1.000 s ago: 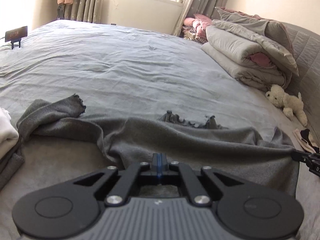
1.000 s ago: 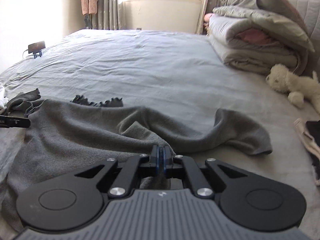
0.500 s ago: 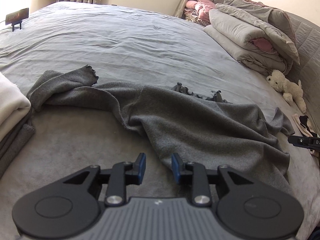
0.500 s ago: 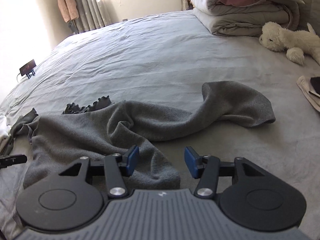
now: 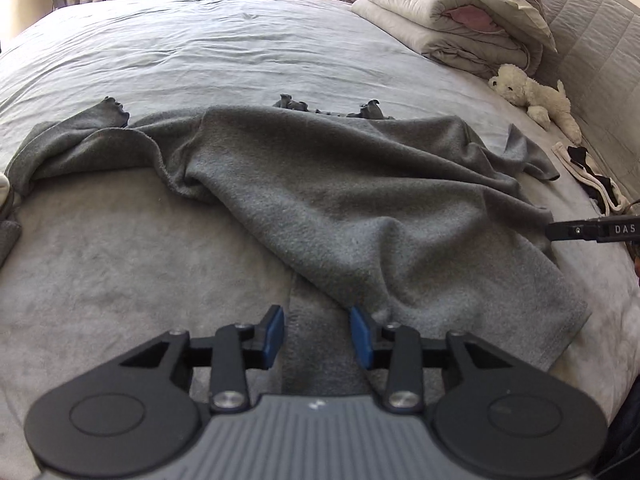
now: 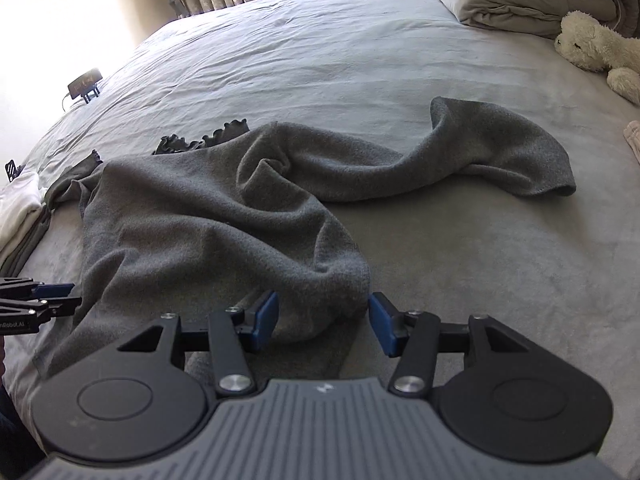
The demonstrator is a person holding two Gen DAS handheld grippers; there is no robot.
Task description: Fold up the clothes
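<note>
Grey garment (image 5: 340,200) rumpled on bed (image 5: 200,52), left gripper (image 5: 316,334) just released, right gripper (image 6: 322,322) released

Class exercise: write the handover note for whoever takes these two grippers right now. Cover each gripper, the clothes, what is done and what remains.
Left gripper: open, just been opening, nothing held.
Right gripper: open, released; the hem lies loosely between its fingers.
Grey sweater: spread on the bed, rumpled, one sleeve flung out right.
Done: sweater laid out; folded pile at left.
Left: smooth it, fold sleeves in, fold body, stack.
</note>
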